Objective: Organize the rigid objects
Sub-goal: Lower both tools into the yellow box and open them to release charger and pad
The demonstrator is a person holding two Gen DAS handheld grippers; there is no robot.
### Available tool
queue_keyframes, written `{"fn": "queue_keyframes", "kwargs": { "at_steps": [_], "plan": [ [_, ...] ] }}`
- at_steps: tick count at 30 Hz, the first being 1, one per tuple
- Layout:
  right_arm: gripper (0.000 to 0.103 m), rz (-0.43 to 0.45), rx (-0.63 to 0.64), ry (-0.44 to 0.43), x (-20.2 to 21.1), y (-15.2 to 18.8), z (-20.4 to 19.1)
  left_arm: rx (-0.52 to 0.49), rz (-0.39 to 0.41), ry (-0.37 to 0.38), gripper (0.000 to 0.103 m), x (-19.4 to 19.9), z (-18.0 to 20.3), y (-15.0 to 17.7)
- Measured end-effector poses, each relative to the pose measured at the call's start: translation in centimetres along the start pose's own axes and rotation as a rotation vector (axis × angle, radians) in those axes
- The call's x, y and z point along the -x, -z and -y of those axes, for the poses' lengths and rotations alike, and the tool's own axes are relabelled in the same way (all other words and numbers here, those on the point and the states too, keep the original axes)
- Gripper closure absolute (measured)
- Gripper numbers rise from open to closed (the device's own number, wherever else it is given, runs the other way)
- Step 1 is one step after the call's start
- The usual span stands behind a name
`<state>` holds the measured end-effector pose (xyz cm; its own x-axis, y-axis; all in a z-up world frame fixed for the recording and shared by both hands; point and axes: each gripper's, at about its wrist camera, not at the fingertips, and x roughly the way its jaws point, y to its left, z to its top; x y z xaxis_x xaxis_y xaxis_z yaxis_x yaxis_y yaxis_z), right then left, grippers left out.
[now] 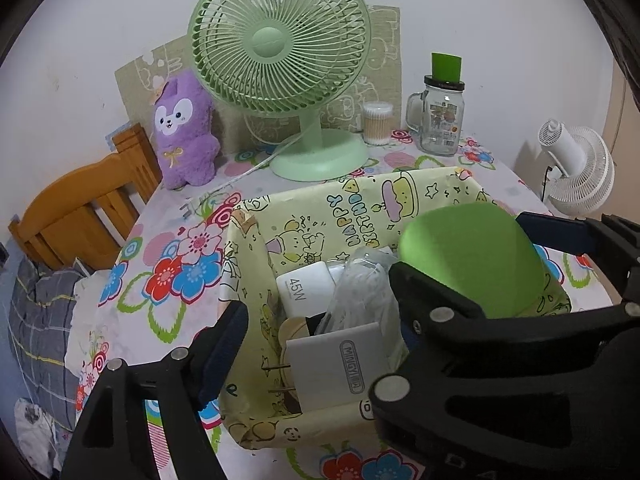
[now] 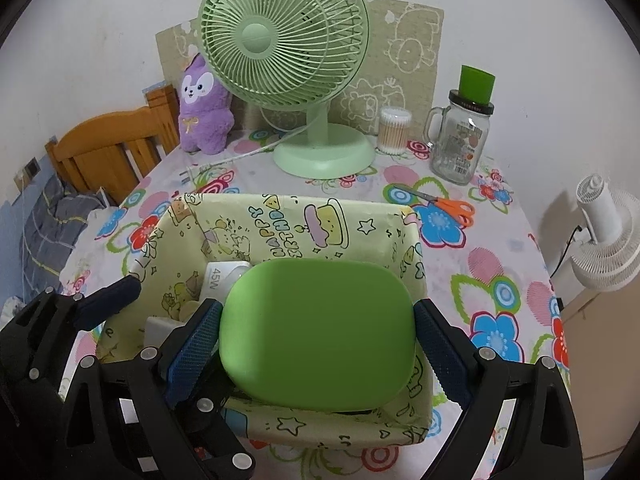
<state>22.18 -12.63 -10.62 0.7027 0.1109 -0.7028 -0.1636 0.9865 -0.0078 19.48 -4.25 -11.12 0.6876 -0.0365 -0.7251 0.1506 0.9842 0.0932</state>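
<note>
- The desk (image 2: 500,240) carries a box (image 2: 360,216) in front of the fan (image 2: 284,40).
- Right gripper (image 2: 316,336) clamps a green case (image 2: 316,332) over the box.
- Left gripper (image 1: 316,320), wide open and holding nothing, straddles the box's left wall.
- Chargers (image 1: 306,286) lie inside the box.

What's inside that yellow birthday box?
In the box: a white 45W charger, a grey adapter, a clear plastic bag, something wooden. The green case held by the right gripper hides the rest.
</note>
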Motion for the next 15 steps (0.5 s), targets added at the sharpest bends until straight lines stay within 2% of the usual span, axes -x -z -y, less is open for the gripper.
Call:
{"fn": "queue_keyframes", "kwargs": {
  "at_steps": [9,11,15],
  "plan": [
    [0.007,0.024,0.012,0.02,-0.24,-0.43,-0.47,0.018,-0.018,0.043,0.018,-0.14,-0.28,-0.1],
    [0.007,0.015,0.013,-0.003,-0.48,-0.43,-0.59,0.032,-0.02,0.062,0.014,-0.09,-0.34,-0.16],
    [0.007,-0.006,-0.018,-0.024,-0.91,-0.14,-0.33,0.02,-0.017,0.052,0.015,-0.1,-0.1,-0.07]
  ]
}}
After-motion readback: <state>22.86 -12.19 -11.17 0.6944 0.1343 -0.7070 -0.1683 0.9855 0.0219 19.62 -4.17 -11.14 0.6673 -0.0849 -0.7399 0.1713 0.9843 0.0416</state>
